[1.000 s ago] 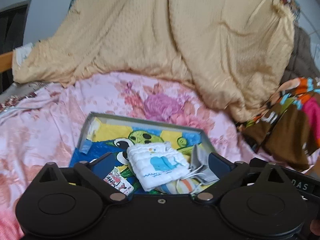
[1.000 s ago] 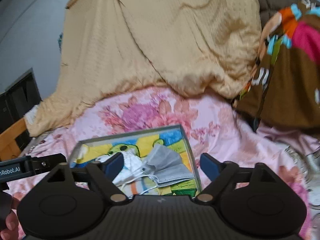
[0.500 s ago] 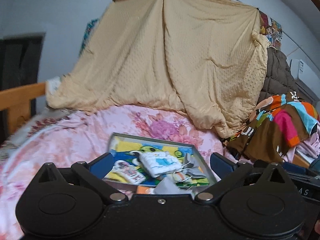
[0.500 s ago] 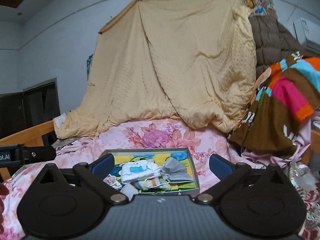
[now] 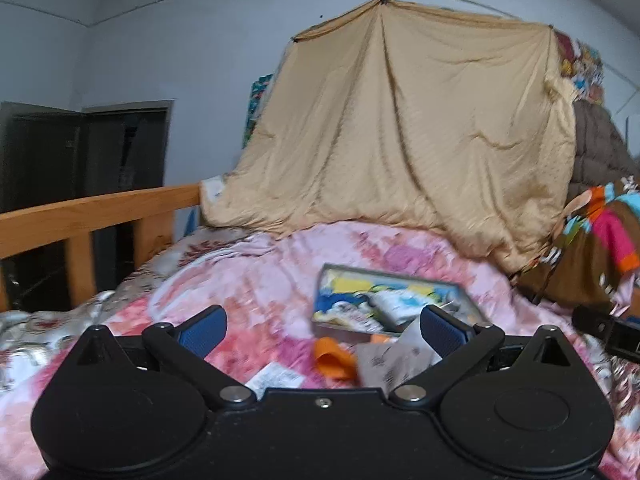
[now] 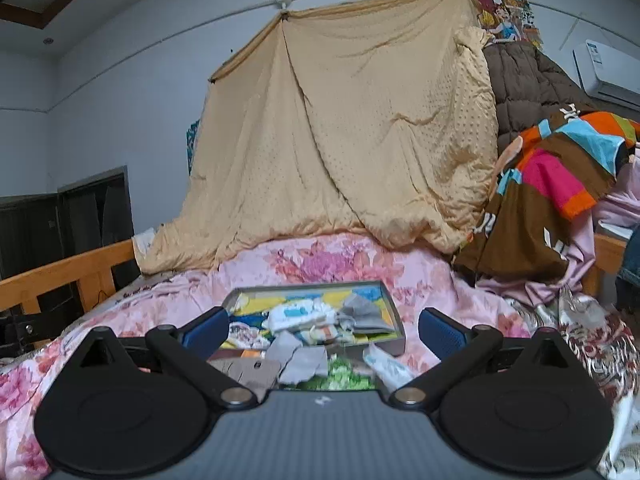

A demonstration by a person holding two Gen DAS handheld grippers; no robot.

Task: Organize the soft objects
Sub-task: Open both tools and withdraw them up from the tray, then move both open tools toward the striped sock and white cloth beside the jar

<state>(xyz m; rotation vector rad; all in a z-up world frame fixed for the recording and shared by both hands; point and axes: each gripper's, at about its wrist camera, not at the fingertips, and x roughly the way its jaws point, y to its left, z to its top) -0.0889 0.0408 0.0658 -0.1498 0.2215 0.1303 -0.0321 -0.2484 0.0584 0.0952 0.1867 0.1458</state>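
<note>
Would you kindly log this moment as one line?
left gripper: open, empty | right gripper: open, empty | tray: holds soft items | loose items: before tray

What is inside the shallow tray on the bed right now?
The tray holds a white quilted cloth with blue print, a grey face mask beside it, and striped fabric underneath. These cover much of the cartoon-printed bottom; anything beneath them is hidden.

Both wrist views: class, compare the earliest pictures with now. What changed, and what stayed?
Both hand-held grippers, left and right, drew back from the tray, open and empty; the right's jaws have just been opening. The soft items stayed in the tray on the floral bedspread.
</note>
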